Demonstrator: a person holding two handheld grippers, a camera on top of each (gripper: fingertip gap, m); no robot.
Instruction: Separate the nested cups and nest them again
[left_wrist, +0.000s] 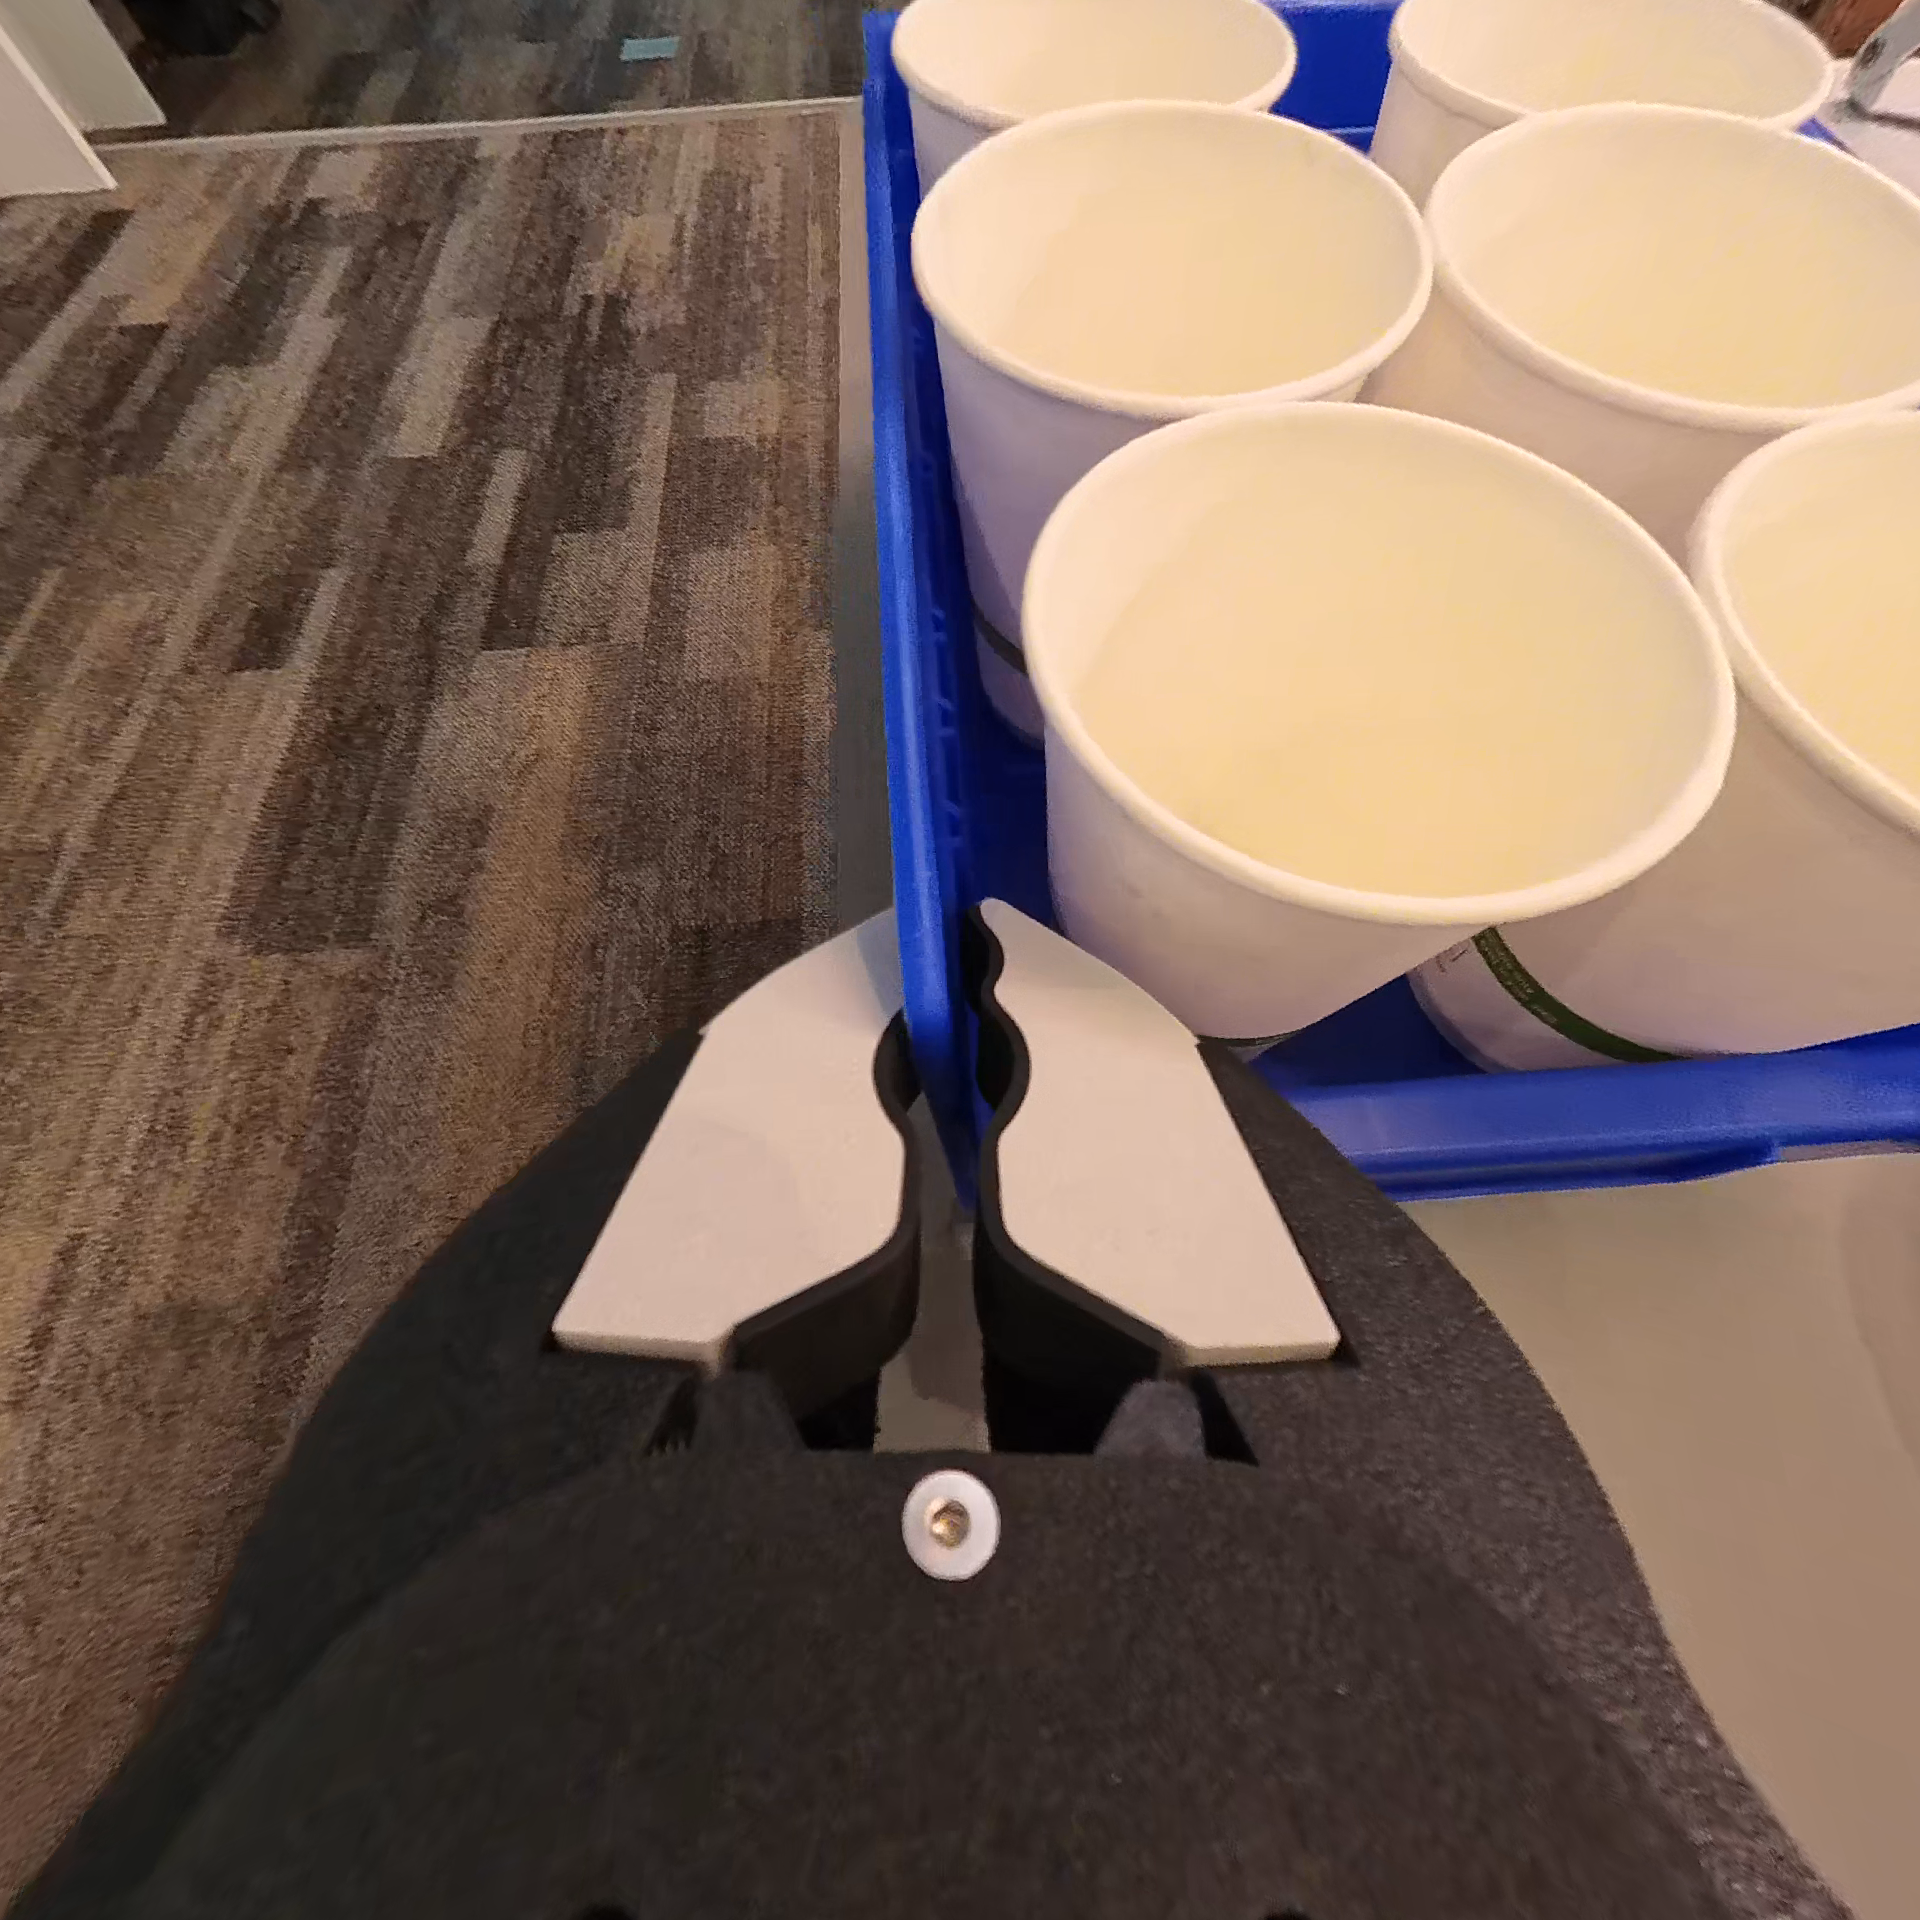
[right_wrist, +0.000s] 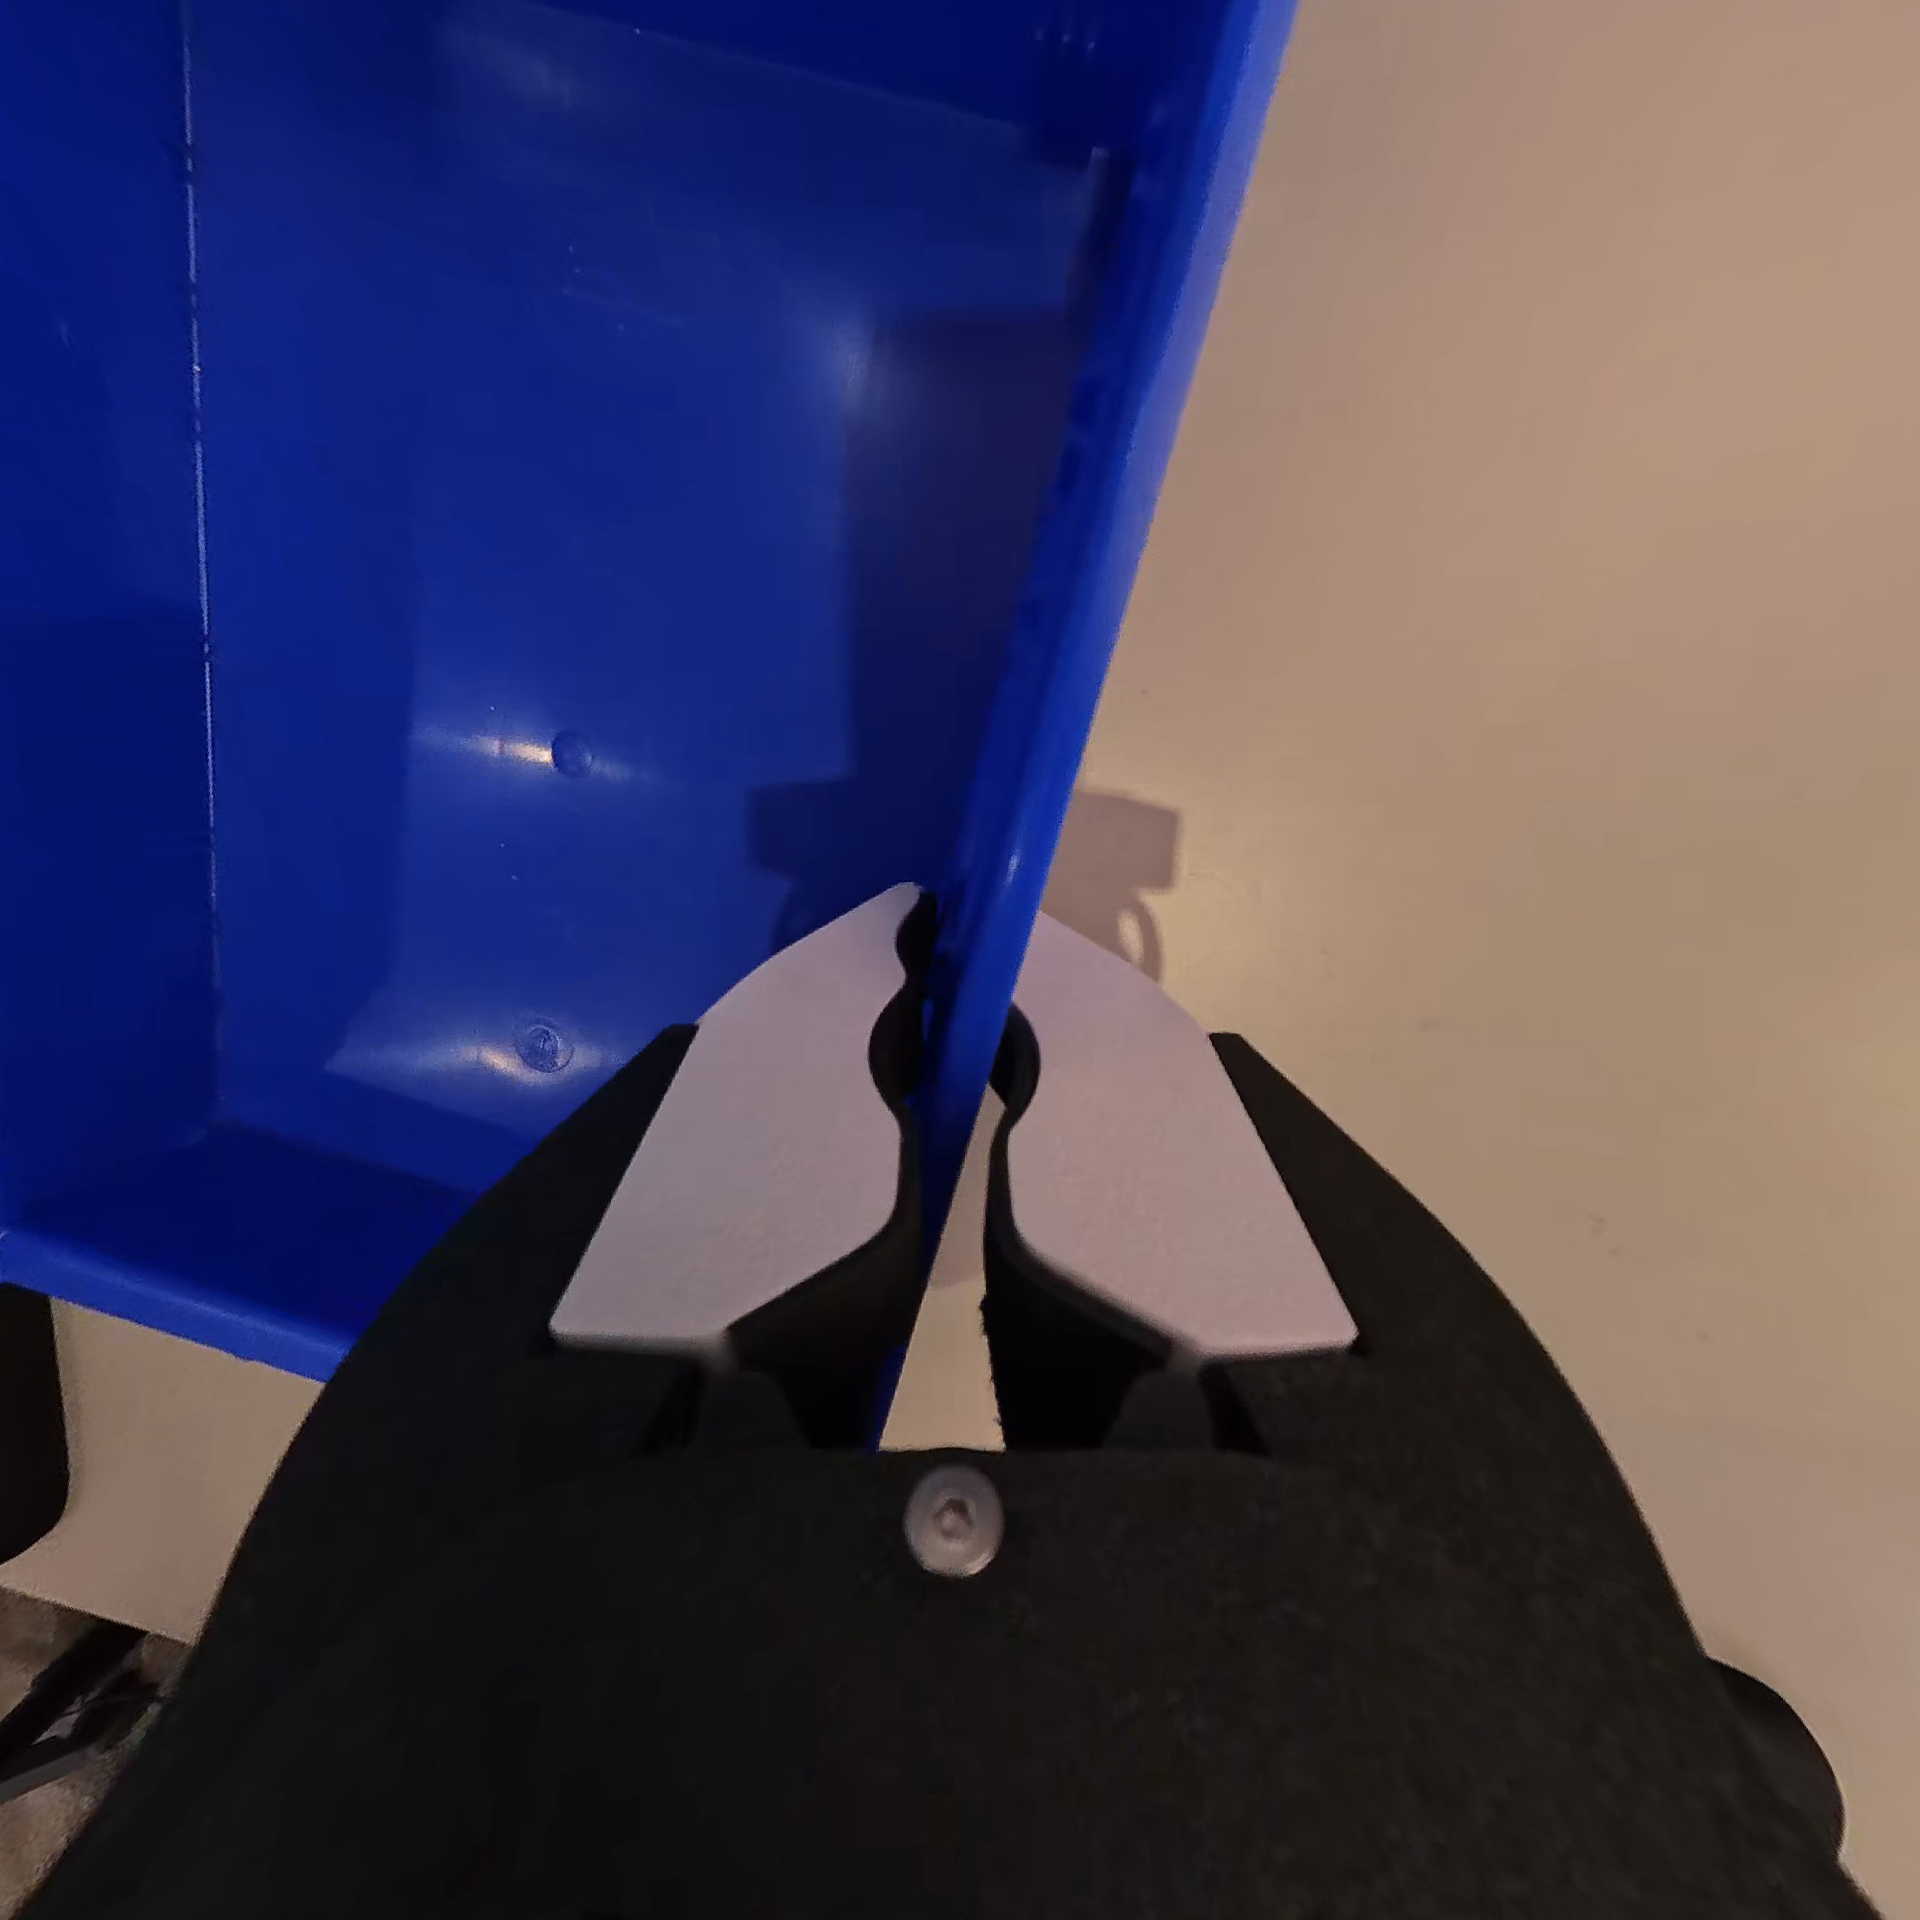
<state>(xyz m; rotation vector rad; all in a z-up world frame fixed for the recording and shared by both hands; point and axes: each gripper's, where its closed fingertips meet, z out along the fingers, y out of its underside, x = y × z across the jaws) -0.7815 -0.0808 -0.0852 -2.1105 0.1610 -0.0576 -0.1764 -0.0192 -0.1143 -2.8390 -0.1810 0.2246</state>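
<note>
Left tongs (left_wrist: 940, 1049): pinching the wall of the blue plastic bin (left_wrist: 914, 727).
Right tongs (right_wrist: 961, 1039): pinching a blue bin wall (right_wrist: 1081, 623), probably another bin.
White paper cups (left_wrist: 1371, 665): upright in the left bin; light, crushable; hold gently by the rim.

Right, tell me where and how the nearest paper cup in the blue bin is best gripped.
Take the nearest cup at its rolled rim on the near side, coming from above with one finger inside and one outside. It leans toward the bin's near wall, its mouth open and empty, while neighbouring cups crowd its sides and the wall hides its base. Both tongs, left and right, are shut on bin walls.
</note>
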